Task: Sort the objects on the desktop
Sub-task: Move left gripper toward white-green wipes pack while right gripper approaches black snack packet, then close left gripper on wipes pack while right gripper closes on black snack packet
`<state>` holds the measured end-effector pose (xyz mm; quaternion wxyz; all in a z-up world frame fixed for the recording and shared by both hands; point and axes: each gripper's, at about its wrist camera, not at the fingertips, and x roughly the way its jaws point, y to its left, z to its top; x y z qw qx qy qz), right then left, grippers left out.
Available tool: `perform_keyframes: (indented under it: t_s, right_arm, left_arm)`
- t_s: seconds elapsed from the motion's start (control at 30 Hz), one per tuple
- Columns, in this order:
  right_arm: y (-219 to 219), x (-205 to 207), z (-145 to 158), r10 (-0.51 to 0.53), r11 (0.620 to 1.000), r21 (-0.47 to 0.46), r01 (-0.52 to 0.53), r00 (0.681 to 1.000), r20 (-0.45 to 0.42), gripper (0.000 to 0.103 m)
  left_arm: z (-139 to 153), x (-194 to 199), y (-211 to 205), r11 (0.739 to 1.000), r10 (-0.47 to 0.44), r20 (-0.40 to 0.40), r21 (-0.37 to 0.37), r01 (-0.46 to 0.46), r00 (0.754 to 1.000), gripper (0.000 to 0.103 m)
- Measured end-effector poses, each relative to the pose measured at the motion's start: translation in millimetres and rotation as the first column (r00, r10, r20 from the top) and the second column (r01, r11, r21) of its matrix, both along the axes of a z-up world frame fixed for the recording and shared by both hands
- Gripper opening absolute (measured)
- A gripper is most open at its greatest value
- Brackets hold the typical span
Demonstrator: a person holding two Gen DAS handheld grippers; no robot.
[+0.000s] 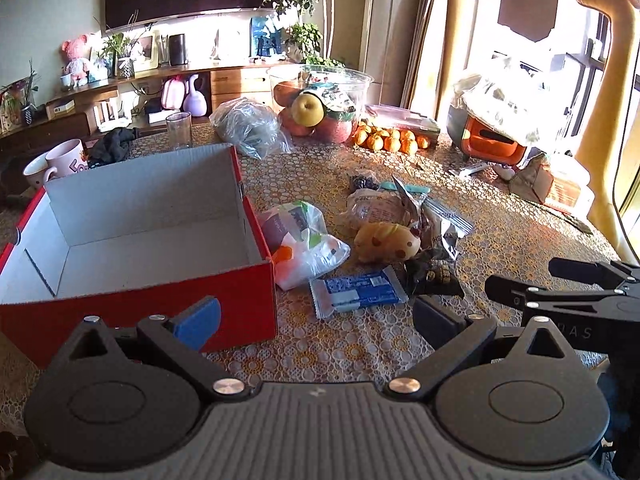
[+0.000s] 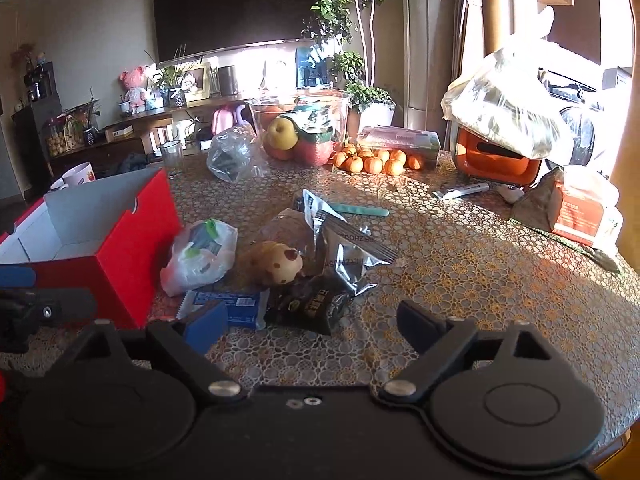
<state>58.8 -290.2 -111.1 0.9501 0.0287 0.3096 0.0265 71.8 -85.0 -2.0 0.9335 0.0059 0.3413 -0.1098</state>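
- Left wrist view shows the left gripper (image 1: 316, 320) with its jaws spread wide and nothing between them, hovering low over the patterned tablecloth (image 1: 500, 240).
- Just ahead of it lies the blue snack bar (image 1: 356, 291), flat on the cloth, near the corner of the red box (image 1: 160, 300), whose white interior holds nothing visible.
- Right wrist view shows the right gripper (image 2: 308, 320) likewise spread and holding nothing, facing the black packet (image 2: 310, 308).
- Behind these 2 packets sit a spotted plush toy (image 1: 388, 242), a crinkled silver foil bag (image 2: 348, 256) and a white plastic bag (image 1: 304, 244) touching the box wall.
- The snack bar looks light and thin, with a slick film wrapper; pinching across its short width near the middle should hold better than grabbing a sealed end, which could slide out.
- The plush toy appears soft and will compress, so a grip across its body seems safe.
- The foil bag and plastic bag are probably floppy and may sag or spill when lifted; taking a bunched fold is the likelier hold.
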Motion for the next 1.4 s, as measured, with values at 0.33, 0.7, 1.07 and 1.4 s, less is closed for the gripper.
perform_keyframes:
  t_s: [0.33,0.7,1.07,1.4]
  right_arm:
    - [-2.8,22.8,-17.8,0.026,1.0,0.003,-0.026,0.999,-0.033,0.089]
    - [-3.1,48.2,-33.4,0.044,0.999,0.007,-0.044,0.997,-0.056,0.089]
    - [4.0,68.6,-50.1,0.059,0.998,-0.008,-0.06,0.994,-0.089,0.088]
    - [7.4,78.8,-62.1,0.061,0.998,0.002,-0.061,0.99,-0.124,0.086]
  left_arm:
    - [6.7,64.7,-37.0,0.999,0.028,0.006,0.016,-0.029,1.0,0.103]
    - [-13.8,139.2,-44.7,0.994,0.106,-0.111,0.042,-0.102,0.988,0.103]
    - [-34.9,182.6,-57.4,0.979,0.195,-0.16,0.097,-0.181,0.968,0.101]
    - [-38.7,191.3,-77.9,0.961,0.255,-0.158,0.149,-0.233,0.954,0.082]
